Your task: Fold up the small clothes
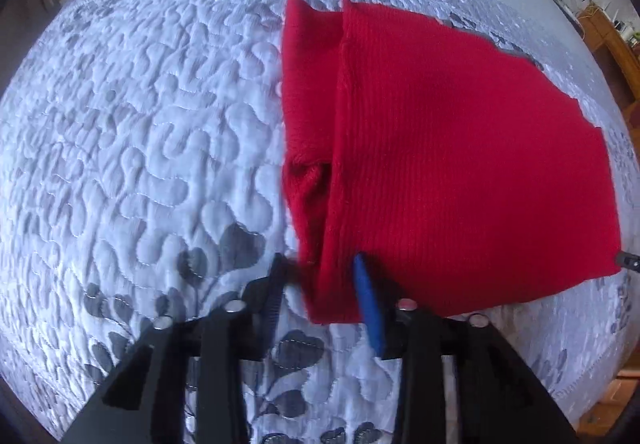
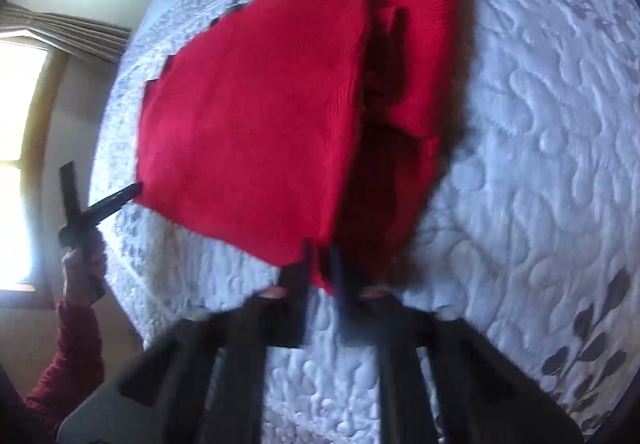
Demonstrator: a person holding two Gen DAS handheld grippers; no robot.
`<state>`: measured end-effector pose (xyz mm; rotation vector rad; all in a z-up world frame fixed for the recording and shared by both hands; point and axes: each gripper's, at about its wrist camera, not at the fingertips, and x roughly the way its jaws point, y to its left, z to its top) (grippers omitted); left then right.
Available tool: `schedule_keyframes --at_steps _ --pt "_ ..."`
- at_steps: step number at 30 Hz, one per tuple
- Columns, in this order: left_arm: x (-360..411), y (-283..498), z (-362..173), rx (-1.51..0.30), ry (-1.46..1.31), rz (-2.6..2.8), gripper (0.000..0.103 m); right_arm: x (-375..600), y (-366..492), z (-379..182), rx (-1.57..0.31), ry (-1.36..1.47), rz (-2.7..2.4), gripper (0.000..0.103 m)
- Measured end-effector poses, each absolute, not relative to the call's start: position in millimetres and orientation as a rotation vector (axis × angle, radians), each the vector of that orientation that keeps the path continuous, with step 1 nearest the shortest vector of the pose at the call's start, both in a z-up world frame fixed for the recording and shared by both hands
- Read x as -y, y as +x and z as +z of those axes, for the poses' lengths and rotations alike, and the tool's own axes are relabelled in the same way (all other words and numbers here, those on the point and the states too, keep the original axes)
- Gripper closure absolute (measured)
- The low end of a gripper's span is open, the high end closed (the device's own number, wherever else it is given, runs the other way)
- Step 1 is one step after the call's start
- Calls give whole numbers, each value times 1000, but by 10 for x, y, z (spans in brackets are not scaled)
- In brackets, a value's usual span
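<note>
My left hand-held gripper [image 1: 320, 276] and right hand-held gripper [image 2: 320, 264] each clamp a near corner of the red knit garment [image 1: 460, 163], which I hold raised and spread over the white quilted bed [image 1: 140, 123], its far folded layers hanging toward the quilt.

The right claw [image 2: 320, 264] pinches the near corner of a red knitted garment [image 2: 256, 123], its folded panel lifted above the white quilted bed [image 2: 540, 123]; the left claw [image 2: 134, 189] grips the far-left corner, hand [image 2: 82, 264] below it
</note>
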<state>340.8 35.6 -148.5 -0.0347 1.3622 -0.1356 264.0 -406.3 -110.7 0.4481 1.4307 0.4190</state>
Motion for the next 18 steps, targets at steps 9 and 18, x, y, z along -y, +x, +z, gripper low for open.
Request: schedule_keyframes --at_steps 9,18 --pt "-388 3336 -1457 -1392 -43 -151 66 4189 2454 -1090 -1440 416 365 80" --pt "-798 3287 -1393 -1413 -253 -169 28 4480 2540 -1085 -1416 556 338 35"
